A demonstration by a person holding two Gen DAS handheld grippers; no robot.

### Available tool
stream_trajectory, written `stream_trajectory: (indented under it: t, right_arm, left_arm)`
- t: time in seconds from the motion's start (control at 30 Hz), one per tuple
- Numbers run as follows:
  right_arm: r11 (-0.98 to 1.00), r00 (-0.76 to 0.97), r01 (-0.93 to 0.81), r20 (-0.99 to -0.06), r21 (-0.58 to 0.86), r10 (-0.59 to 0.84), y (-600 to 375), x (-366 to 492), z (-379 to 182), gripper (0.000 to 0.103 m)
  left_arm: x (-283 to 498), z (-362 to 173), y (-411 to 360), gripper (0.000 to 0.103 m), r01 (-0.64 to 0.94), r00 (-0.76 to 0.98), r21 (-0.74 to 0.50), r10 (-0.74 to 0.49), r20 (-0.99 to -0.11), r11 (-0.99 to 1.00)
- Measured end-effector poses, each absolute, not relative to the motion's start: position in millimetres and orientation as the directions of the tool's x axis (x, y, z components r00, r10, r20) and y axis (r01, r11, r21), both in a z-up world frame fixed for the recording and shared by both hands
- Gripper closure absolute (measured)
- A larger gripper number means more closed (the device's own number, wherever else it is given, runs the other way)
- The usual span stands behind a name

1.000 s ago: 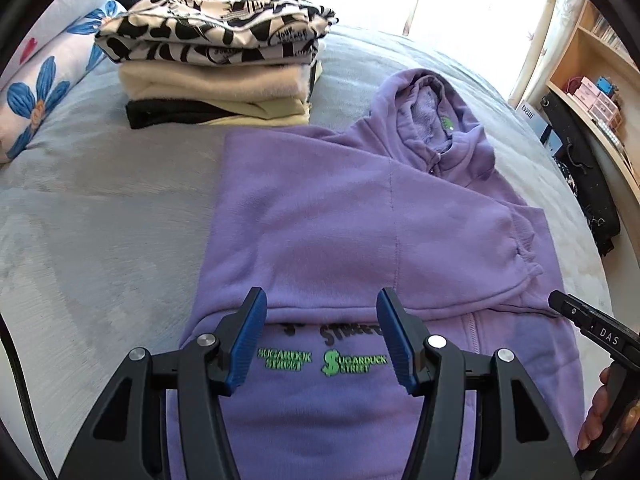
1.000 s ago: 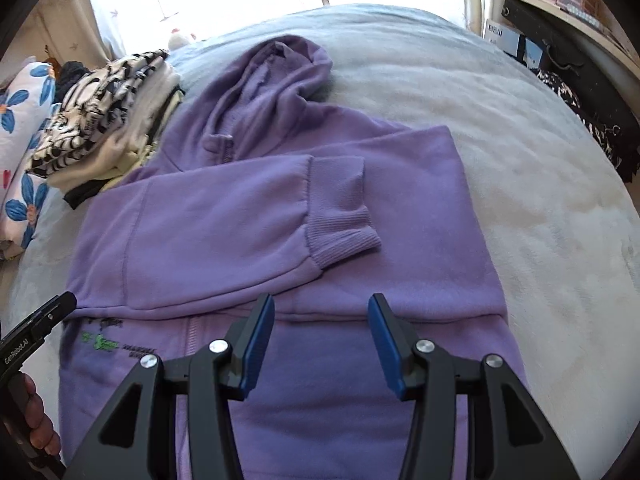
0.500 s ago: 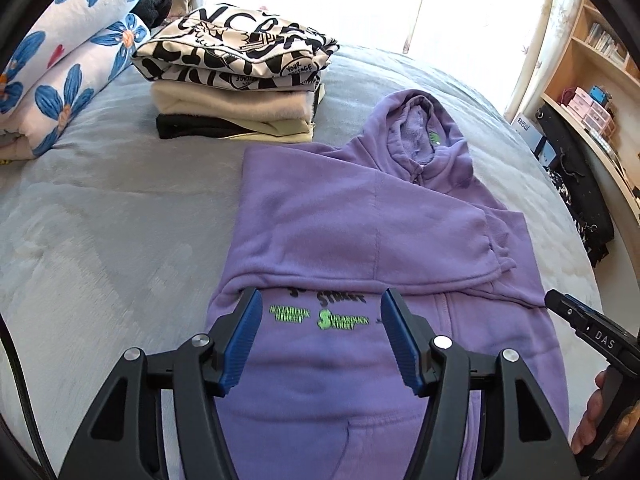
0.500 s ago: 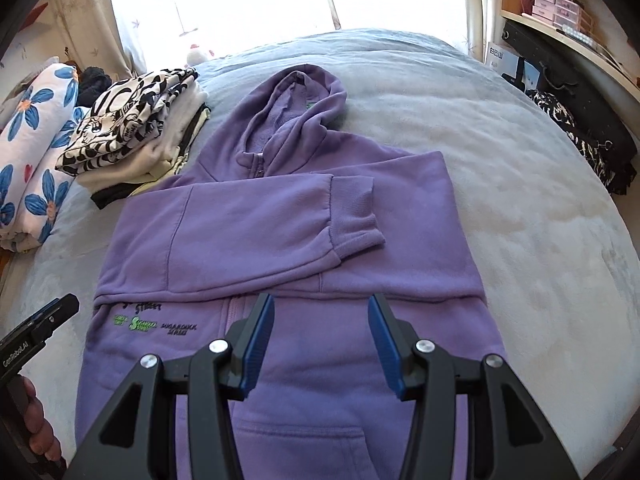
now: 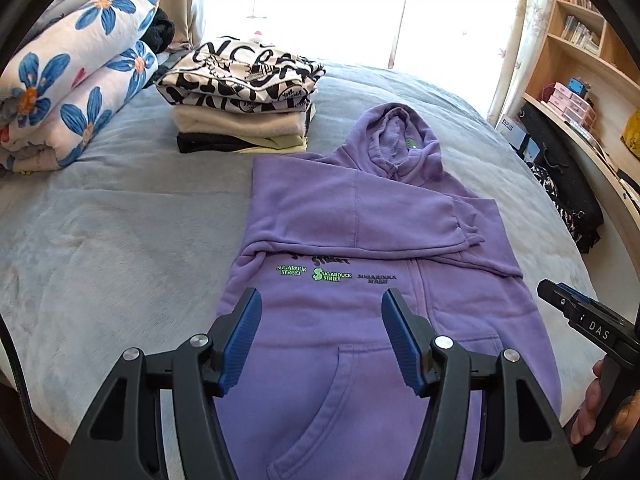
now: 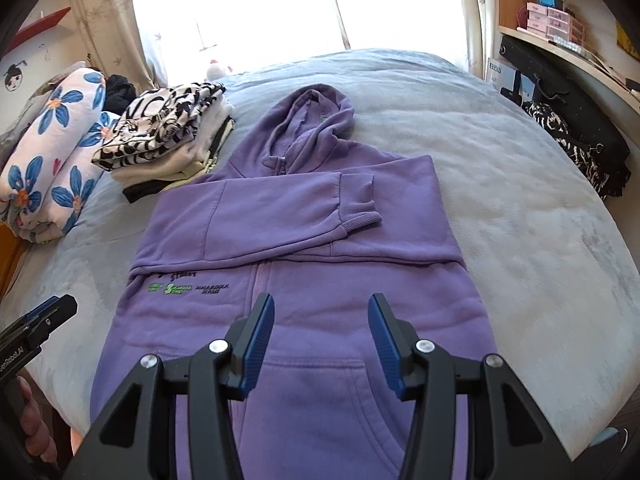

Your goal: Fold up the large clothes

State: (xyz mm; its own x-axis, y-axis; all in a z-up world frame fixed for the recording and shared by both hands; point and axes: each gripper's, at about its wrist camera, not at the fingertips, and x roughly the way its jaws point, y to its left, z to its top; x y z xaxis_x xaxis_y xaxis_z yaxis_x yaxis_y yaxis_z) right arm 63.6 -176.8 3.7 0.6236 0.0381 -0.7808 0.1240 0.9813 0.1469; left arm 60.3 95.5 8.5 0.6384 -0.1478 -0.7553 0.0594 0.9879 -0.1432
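Observation:
A purple zip hoodie (image 5: 360,208) (image 6: 280,208) lies face up on the grey bed (image 5: 120,240), hood at the far end. Both sleeves are folded across the chest, the cuff (image 6: 360,204) of the top one on the right. Green lettering (image 5: 332,274) shows below the sleeves. My left gripper (image 5: 320,300) hovers open above the left half of the front, over the pocket (image 5: 360,392), with nothing between its blue pads. My right gripper (image 6: 321,304) hovers open above the zip and right half, also holding nothing. A hand (image 5: 592,412) grips the right tool's handle.
A stack of folded clothes (image 5: 240,96) (image 6: 168,128) stands beyond the hoodie's left shoulder. A rolled floral quilt (image 5: 72,92) lies at the far left. Shelves (image 5: 580,80) and a black bag (image 5: 560,184) line the bed's right side.
Both grippers have pulled back and up from the hoodie's chest, so the pocket and more of the bed now show. The left jaws stand slightly wider. The hoodie has not moved.

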Motion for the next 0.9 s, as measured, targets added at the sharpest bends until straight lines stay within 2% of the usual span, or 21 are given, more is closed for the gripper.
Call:
stream_trajectory:
  t: [0.6,0.73,0.9]
  right_arm:
    - [0.980,0.678,0.122,-0.734,0.158,0.034,-184,-19,25,0.054]
    - [0.979,0.674,0.129,-0.738,0.158,0.030,-190,-37,24,0.054]
    - [0.972,0.643,0.129,-0.763,0.197,0.069,-209,-62,13,0.054]
  left_arm:
    - [-24,21,107,0.037,0.062,0.670,-0.086,-0.105,-0.735,0.994]
    - [-38,11,115,0.035,0.059,0.647,-0.051,-0.077,-0.759,0.997]
    - [-55,-15,136,0.035,0.067,0.574,-0.070,-0.096,-0.813,0.995]
